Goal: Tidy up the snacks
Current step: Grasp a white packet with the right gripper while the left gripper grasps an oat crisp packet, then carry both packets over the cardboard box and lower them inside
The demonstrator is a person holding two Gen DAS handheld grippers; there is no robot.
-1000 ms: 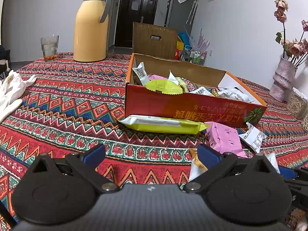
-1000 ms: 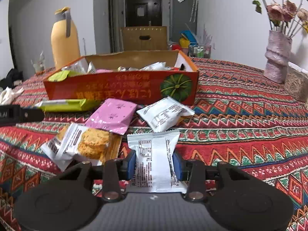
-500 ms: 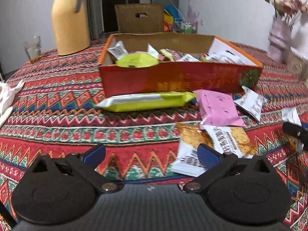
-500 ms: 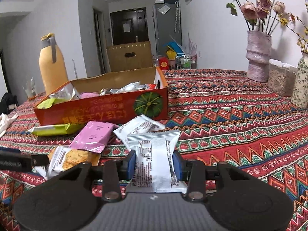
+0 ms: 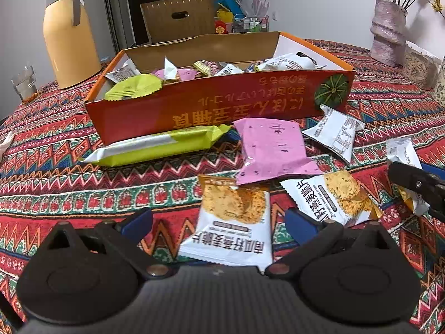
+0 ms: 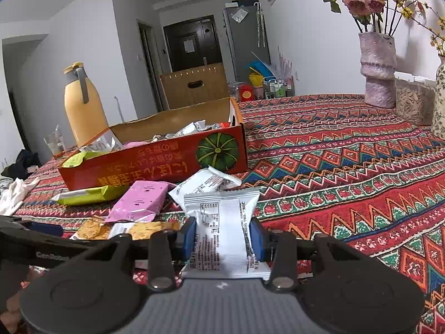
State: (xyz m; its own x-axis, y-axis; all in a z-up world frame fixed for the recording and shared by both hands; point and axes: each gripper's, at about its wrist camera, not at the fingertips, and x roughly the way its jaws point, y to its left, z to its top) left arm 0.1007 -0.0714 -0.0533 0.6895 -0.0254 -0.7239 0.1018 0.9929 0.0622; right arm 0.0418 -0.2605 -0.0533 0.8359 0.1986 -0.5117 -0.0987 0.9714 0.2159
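The left hand-held gripper [image 5: 218, 224] stands spread wide with its jaws closing, and an oat-crisp packet [image 5: 232, 222] lies flat on the desk's patterned cloth [image 5: 69, 172] between the two blue pads, its near end under the gripper body; neither pad presses on it. Just to the right of that packet lies a second oat-crisp packet [image 5: 333, 197], its near corner beside the right pad. Beyond both, a pink packet [image 5: 274, 149] overlaps the far end of the first oat-crisp packet. To its left a long yellow-green packet [image 5: 161, 146] lies along the front wall of the orange box [image 5: 222, 105], and to its right a white packet [image 5: 335, 133] rests near the box's corner with the pumpkin picture. The box holds a heap of mixed snack packets.

The right hand-held gripper [image 6: 224, 239] is pinched on a white snack packet [image 6: 222, 231], both blue pads pressing its sides, the packet upright and raised above the cloth. In the left wrist view this gripper shows at the right edge, with the packet sticking out of it. Beyond it lie the white and pink packets, then the box. Far off on the desk stand a yellow thermos jug [image 5: 68, 33], a glass [image 5: 25, 85] and a vase of dried roses [image 6: 378, 69].
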